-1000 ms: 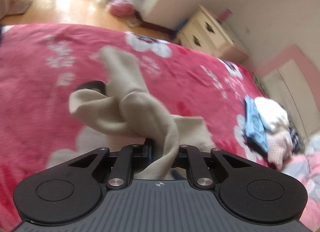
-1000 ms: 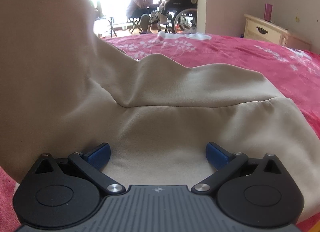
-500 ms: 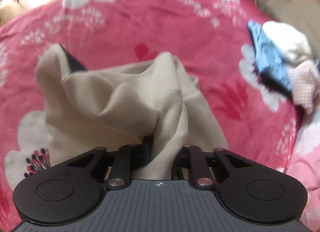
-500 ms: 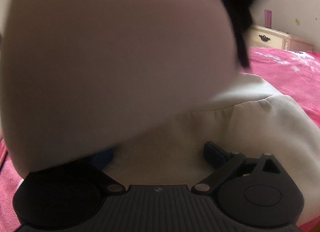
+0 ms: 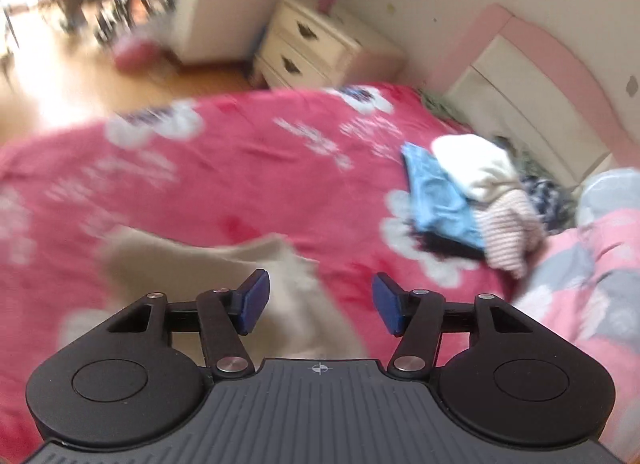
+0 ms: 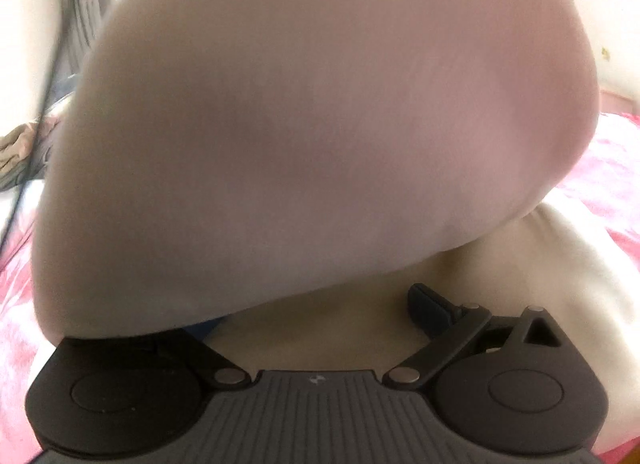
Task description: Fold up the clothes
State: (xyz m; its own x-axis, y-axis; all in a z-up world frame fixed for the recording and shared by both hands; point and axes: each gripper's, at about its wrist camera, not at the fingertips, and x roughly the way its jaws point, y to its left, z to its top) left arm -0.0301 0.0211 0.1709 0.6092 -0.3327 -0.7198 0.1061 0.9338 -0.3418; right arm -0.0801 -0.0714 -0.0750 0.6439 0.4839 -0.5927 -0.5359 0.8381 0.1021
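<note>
A beige garment [image 5: 208,272] lies crumpled on the red floral bedspread [image 5: 240,168], blurred by motion. My left gripper [image 5: 318,306] is open and empty just above the garment's near edge, blue pads apart. In the right wrist view the same beige garment [image 6: 320,124] drapes close over the lens and hides most of the scene. My right gripper [image 6: 316,312] is open over the cloth; its right finger [image 6: 428,308] shows, and the left finger is almost hidden under the fold.
A pile of clothes [image 5: 472,192], blue, white and pink-striped, sits at the bed's right side. A cream nightstand [image 5: 320,48] stands beyond the bed, and a pink headboard [image 5: 540,76] is at the right. A pink and grey quilt [image 5: 592,264] lies at the near right.
My left gripper has opened and let go of the beige garment, which dropped onto the bed; the gripper lifted away. The cloth has fallen further over the right camera.
</note>
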